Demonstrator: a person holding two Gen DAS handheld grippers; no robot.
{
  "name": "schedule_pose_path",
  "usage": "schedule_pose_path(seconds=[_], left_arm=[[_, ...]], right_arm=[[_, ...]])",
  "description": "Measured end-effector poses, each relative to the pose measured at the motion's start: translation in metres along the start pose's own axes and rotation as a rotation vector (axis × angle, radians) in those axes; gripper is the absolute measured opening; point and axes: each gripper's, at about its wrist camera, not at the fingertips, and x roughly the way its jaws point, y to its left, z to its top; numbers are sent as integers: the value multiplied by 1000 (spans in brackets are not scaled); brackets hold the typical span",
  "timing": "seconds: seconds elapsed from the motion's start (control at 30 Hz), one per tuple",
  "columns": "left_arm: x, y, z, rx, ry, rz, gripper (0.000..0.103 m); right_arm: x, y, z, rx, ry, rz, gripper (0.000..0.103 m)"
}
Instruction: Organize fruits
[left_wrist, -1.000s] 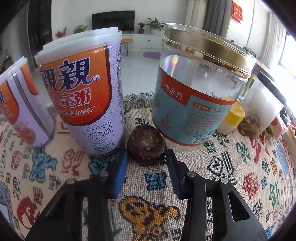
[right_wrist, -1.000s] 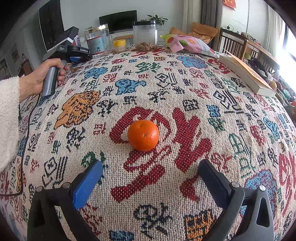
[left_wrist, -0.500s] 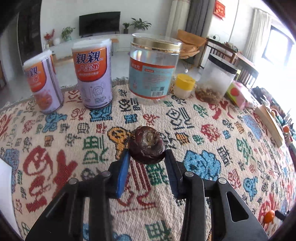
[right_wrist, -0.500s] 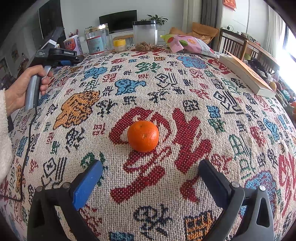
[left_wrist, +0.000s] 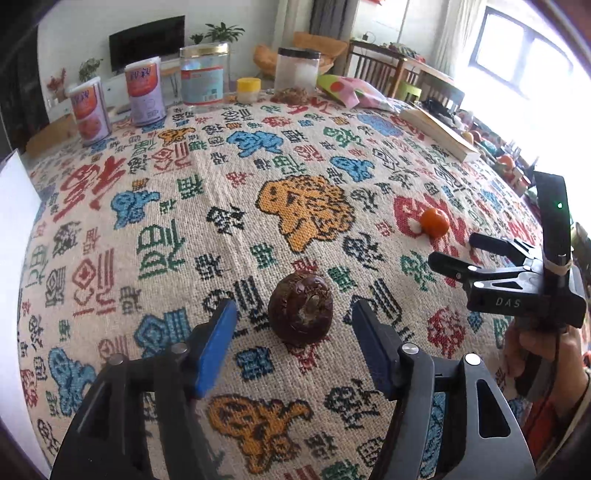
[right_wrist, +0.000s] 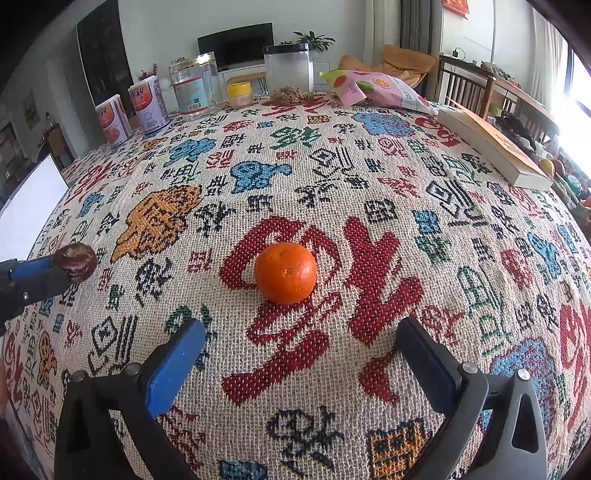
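The left tongs (left_wrist: 291, 347) have just been opening and now stand released around the dark brown water chestnut (left_wrist: 300, 308), which rests on the patterned table (left_wrist: 221, 184), clear of both blue pads. The tangerine (right_wrist: 286, 272) lies at two o'clock from it, well apart, with the right tongs (right_wrist: 303, 354) spread wide and empty just short of it. Judging by this, one fruit is newly set down, and gathering the two together remains.

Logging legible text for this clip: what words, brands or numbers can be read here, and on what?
"DAS": on the black body of the right hand-held gripper.
"親親": partly legible on the two cans.
Clear jar label: too small to read.
Pink snack bag: print unreadable.
Tablecloth: woven stylised characters, not reliably readable.
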Motion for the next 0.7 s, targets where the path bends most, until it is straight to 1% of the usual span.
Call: schedule_pose_path(seconds=[0.03, 0.1, 0.13, 0.27, 0.33, 0.4, 0.43, 0.5, 0.57, 0.67, 0.7], left_arm=[[-5, 0, -6, -11, -17, 10, 81], [-10, 2, -15, -20, -33, 24, 83], [-11, 2, -19, -23, -27, 36, 85], [-6, -3, -32, -5, 18, 62, 86], [-1, -5, -35, -5, 36, 92, 86], [4, -6, -40, -30, 50, 108, 86], [7, -5, -41, -43, 58, 113, 86], [7, -7, -42, -35, 48, 149, 87], [8, -10, -44, -24, 46, 168, 88], [10, -9, -45, -22, 34, 174, 93], [11, -8, -46, -25, 21, 184, 97]], right_arm=[[-3, -3, -2, 14, -4, 11, 103], [-11, -6, -12, 47, 6, -6, 103], [-18, -5, -19, 59, 8, -8, 103], [-33, 6, -40, 72, 9, -17, 103], [-33, 14, -43, 45, 19, -44, 103], [-29, 22, -45, -2, 33, -95, 103], [-29, 23, -45, -8, 29, -99, 103], [-29, 20, -46, 3, 29, -90, 103], [-29, 20, -46, -1, 28, -92, 103], [-29, 20, -46, -1, 28, -92, 103], [-29, 20, -46, -1, 28, -92, 103]])
